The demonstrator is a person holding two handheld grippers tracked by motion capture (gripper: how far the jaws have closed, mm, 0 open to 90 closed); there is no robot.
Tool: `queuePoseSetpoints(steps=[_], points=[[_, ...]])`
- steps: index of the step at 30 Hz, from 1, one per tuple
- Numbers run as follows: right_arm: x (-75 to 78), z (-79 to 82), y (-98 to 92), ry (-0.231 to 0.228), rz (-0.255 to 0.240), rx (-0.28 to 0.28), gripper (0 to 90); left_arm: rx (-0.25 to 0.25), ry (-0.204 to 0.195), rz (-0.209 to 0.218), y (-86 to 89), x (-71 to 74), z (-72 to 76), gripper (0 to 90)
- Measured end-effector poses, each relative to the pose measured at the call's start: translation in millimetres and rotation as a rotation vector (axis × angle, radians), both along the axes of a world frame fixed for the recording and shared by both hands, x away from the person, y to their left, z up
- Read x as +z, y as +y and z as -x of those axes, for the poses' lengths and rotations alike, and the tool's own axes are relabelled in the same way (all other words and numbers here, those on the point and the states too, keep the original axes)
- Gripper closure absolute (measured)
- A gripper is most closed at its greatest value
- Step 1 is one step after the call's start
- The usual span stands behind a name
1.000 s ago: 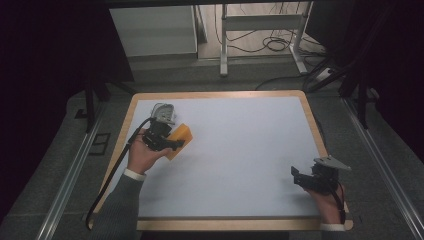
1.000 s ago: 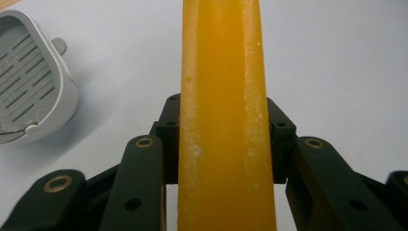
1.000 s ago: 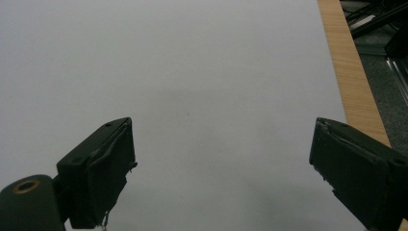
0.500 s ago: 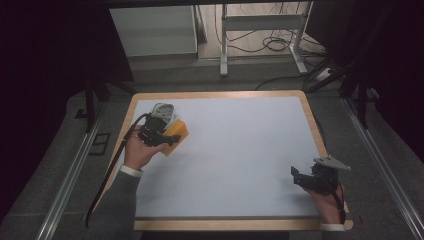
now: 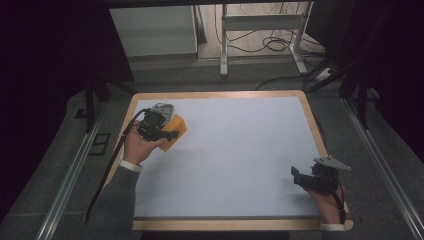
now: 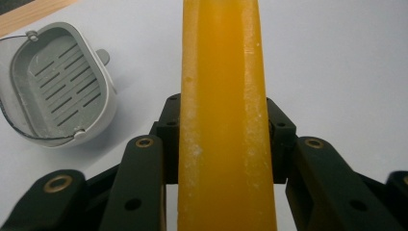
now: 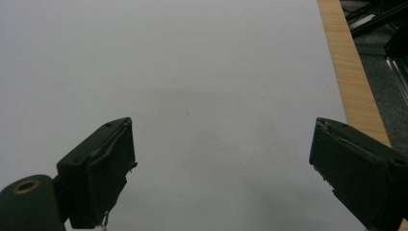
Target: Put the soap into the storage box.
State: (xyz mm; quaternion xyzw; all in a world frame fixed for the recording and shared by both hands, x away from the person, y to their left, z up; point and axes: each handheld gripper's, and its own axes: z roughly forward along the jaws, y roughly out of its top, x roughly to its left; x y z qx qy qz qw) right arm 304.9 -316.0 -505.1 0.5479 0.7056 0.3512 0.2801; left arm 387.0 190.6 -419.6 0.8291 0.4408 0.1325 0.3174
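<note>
Left tongs [image 6: 226, 144] are clamped on the yellow bar of soap [image 6: 226, 115], held just off the white table [image 5: 240, 150] at the far left, right beside the grey soap dish [image 6: 57, 86]. Right tongs [image 7: 221, 168] sit wide and empty, near right. So the pickup's done, I'd say; dropping it in the dish is what's left.
</note>
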Motion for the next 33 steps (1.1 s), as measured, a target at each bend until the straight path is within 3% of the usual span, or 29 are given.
queuePoseSetpoints(steps=[20,33], points=[[-0.1,-0.1,0.6,0.0,0.002,0.0,8.9,0.059,0.012,-0.01,10.5,4.0,-26.0,61.2],[-0.2,0.0,1.2,0.002,0.003,0.003,8.8,0.123,0.044,0.029,24.8,5.5,-48.5,61.2]])
